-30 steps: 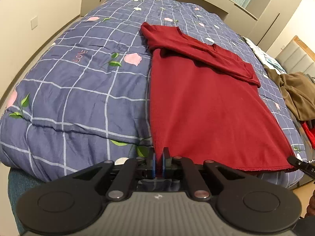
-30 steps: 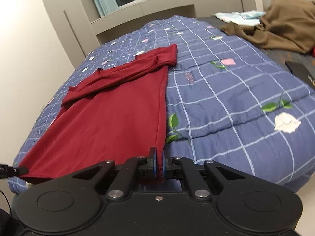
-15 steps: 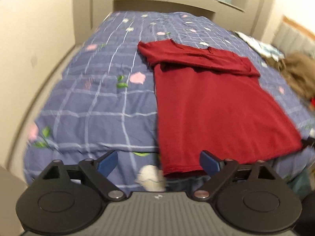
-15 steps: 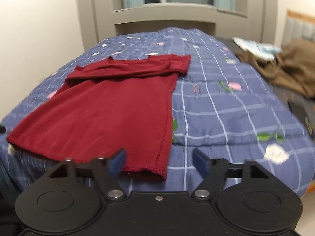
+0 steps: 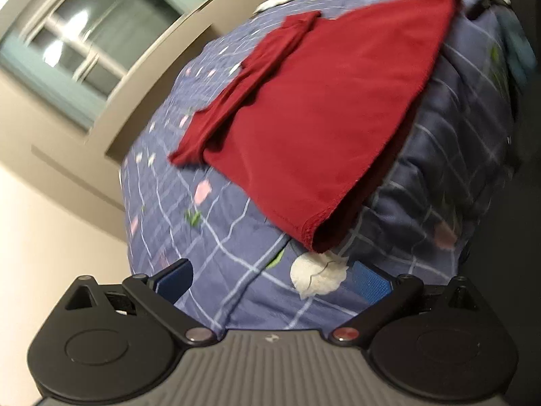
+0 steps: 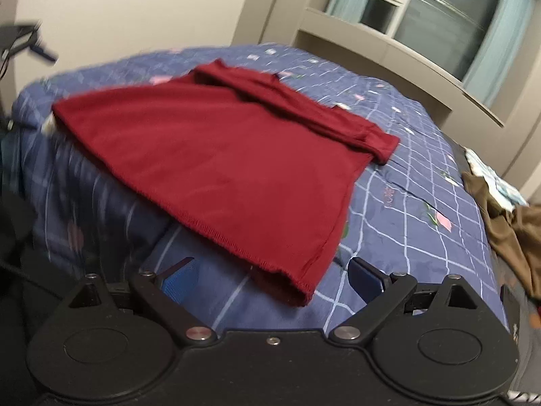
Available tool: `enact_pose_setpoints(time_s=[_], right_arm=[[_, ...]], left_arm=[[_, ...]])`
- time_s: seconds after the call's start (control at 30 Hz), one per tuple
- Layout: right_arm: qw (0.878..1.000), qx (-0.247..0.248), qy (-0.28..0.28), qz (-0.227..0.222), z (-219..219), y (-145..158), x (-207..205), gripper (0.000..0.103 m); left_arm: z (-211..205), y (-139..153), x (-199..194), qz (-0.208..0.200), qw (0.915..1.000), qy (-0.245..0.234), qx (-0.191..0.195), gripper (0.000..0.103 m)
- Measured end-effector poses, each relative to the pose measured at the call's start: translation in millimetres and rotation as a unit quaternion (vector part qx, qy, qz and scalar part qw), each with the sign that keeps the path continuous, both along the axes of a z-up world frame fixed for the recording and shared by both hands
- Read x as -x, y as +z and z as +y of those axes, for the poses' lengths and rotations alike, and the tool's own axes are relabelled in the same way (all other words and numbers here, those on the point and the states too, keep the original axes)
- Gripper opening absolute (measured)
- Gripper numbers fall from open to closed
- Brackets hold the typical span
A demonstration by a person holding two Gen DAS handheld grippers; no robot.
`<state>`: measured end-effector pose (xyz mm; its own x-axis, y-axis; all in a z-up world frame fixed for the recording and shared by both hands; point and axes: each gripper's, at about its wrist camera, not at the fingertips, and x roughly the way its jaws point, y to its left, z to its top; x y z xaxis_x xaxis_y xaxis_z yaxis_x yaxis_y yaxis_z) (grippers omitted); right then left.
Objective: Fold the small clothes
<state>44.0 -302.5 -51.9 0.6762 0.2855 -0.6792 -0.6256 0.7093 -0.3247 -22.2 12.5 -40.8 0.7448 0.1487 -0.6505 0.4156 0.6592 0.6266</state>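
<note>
A dark red top (image 5: 318, 115) lies flat on the blue checked quilt (image 5: 236, 243), sleeves folded across its far end. Its hem hangs slightly over the bed's near edge. It also shows in the right wrist view (image 6: 216, 159). My left gripper (image 5: 272, 279) is open and empty, just short of the hem's left corner, and the view is tilted. My right gripper (image 6: 272, 275) is open and empty, just short of the hem's right corner (image 6: 297, 291). The left gripper shows blurred at the far left of the right wrist view (image 6: 23, 40).
A brown garment (image 6: 507, 223) and a pale patterned cloth (image 6: 490, 176) lie on the bed's right side. A window (image 6: 432, 13) with teal curtains sits above the ledge behind the bed. A beige wall runs along the bed's left side.
Both grippers were shut on the hem's corners a second ago. They opened, let the hem drop on the quilt, and pulled back. Both cameras have since tilted.
</note>
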Motion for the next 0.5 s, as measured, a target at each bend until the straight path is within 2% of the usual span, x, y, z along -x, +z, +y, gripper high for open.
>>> enact_pose_setpoints(time_s=[0.13, 0.23, 0.3, 0.4, 0.5], right_arm=[[0.999, 0.041, 0.027, -0.015, 9, -10, 3, 0.095], [0.998, 0.051, 0.032, -0.013, 12, -16, 3, 0.095], [0.998, 0.049, 0.03, -0.009, 13, -19, 2, 0.095], [0.999, 0.044, 0.025, -0.008, 13, -19, 2, 0.095], [0.999, 0.036, 0.017, -0.007, 13, -20, 0, 0.096]], left_arm=[[-11, -11, -1, -0.021, 0.998, -0.038, -0.046, 0.103], [-19, -25, 0, -0.034, 0.9915, -0.081, -0.096, 0.103], [-22, -37, 3, -0.043, 0.9829, -0.117, -0.136, 0.102], [-25, -55, 13, -0.054, 0.9636, -0.176, -0.194, 0.102], [-27, -62, 17, -0.064, 0.9498, -0.214, -0.219, 0.103]])
